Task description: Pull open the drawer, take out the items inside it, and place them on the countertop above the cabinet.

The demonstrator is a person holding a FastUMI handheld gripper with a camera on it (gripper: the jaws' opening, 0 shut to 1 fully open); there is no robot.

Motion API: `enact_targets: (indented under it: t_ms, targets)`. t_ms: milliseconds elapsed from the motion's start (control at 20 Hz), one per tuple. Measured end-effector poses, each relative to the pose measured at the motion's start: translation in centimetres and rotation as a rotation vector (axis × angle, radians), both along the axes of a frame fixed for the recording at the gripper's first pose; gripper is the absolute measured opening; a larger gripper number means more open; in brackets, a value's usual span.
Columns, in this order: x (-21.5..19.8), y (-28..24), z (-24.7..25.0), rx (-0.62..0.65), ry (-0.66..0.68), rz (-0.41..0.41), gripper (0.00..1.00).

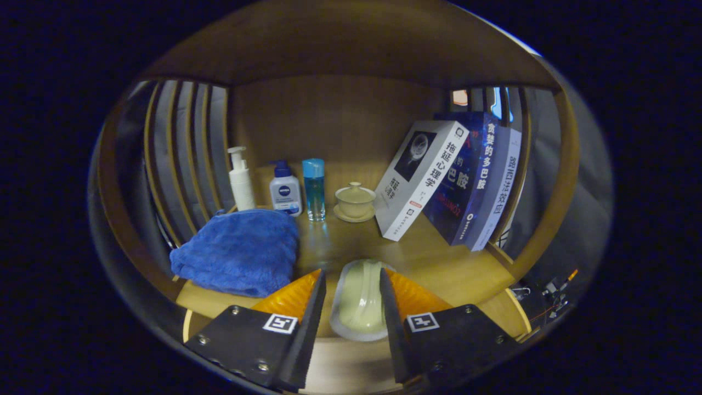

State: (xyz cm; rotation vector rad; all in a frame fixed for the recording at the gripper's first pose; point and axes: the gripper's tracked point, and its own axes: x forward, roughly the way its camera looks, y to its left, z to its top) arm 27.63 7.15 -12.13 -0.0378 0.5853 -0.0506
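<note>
A pale green item in a clear blister pack [359,302] lies flat on the wooden countertop [439,263], near its front edge. My gripper [352,271] straddles it, one finger on each side. The right finger sits against the pack's edge. A thin strip of wood shows between the left finger and the pack, so the gripper is open around it. The drawer is hidden from this view.
A blue towel [238,249] is bunched just left of the fingers. Beyond stand a white pump bottle [241,181], a small white-and-blue bottle [285,189], a clear blue bottle [313,189] and a lidded cup on a saucer [355,202]. Leaning books [422,178] fill the right side. Slatted walls close both ends.
</note>
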Motion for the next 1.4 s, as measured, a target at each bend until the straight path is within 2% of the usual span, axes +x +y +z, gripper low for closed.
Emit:
enact_targets:
  t_ms: [350,600,800,850,1100,1400]
  targets:
    - [-9.2,-1.1,3.4,0.046,-0.201,0.005,0.59]
    - [-16.3,-3.0,3.4,0.008,-0.282,-0.018,0.76]
    - [-20.8,-2.8,1.5,-0.009,-0.28,0.022,0.9]
    - [-21.7,-3.0,0.8,-0.005,-0.275,0.018,0.9]
    - [-24.1,-3.5,-4.2,0.076,-0.208,-0.004,0.9]
    - [-22.1,-3.3,-6.2,0.168,-0.192,0.035,0.9]
